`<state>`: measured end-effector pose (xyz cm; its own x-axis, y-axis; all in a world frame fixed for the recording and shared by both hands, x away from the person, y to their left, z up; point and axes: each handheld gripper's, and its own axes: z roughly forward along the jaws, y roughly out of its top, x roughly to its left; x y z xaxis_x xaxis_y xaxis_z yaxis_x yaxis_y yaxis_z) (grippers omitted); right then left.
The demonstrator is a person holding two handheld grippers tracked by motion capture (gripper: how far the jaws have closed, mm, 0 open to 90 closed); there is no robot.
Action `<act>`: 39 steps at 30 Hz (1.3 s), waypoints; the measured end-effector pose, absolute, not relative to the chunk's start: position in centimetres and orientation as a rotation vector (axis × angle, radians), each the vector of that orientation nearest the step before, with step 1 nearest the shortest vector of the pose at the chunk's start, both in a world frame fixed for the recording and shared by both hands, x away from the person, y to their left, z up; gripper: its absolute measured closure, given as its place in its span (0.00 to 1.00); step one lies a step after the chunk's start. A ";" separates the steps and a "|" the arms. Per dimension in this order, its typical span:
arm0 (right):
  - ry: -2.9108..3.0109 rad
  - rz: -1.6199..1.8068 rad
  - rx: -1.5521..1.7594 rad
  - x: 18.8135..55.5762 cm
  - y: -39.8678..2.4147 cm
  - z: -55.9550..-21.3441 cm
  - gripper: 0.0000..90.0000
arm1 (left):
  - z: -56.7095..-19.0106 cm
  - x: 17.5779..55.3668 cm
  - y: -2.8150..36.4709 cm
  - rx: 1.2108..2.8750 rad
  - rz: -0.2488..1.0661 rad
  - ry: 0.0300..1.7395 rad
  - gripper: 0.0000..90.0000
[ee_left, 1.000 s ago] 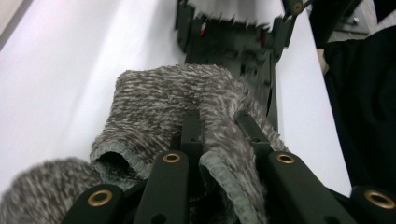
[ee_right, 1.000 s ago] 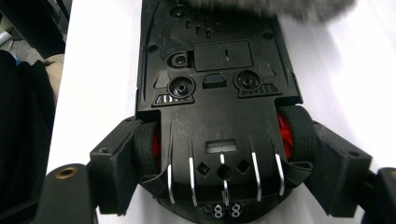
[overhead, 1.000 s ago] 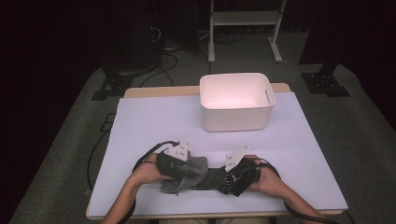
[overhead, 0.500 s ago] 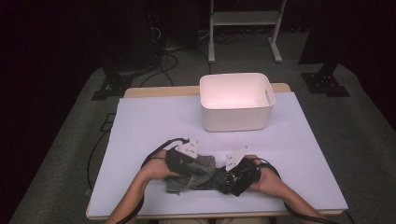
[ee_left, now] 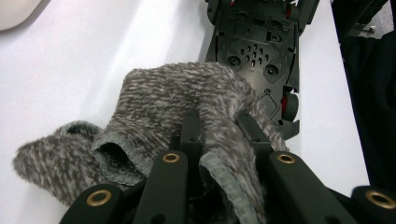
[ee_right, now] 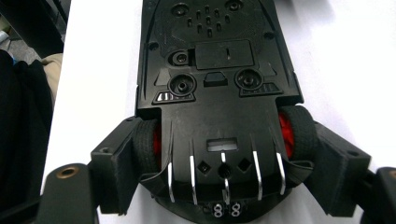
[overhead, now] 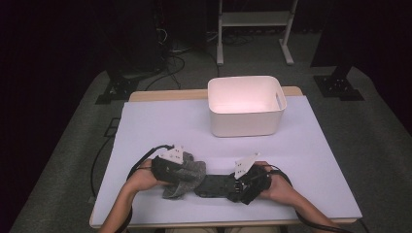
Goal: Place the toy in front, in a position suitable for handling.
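We see a fuzzy, knitted grey cloth (ee_left: 187, 93) with a ribbed hem, lying on a smooth matt white table cover (overhead: 160, 126). The upturned toy car (ee_right: 217, 93) is matt black moulded plastic, with rubbery black tyres on red hubs and shiny metal strips. The white bin (overhead: 245, 121) looks like smooth plastic.

High view overlooks table (overhead: 145, 126); both tool views closely share the toy car (ee_left: 254, 51).

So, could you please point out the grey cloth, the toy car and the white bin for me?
grey cloth (ee_left: 187, 93): left gripper view, on its knitted top fold.
toy car (ee_right: 217, 60): right gripper view, on its black underside.
white bin (overhead: 245, 124): high view, on its front wall.
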<state>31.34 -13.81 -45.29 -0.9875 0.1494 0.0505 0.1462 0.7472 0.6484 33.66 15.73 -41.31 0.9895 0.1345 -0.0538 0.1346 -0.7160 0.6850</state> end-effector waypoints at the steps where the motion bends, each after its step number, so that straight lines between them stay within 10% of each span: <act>1: 2.932 1.087 0.245 31.3 -13.8 -45.3 0.24 | -41.3 33.7 15.5 2.376 -0.002 0.184 0.84; 39: 2.930 1.085 0.255 31.1 -13.8 -45.3 0.24 | -41.1 33.7 2.9 2.405 -0.120 -0.113 0.84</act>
<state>31.09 -13.77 -45.29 -0.9867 0.1544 0.0501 0.1498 0.7470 0.6477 33.73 2.88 -41.07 0.9919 -0.1148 -0.0553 -0.0483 -0.7406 0.6702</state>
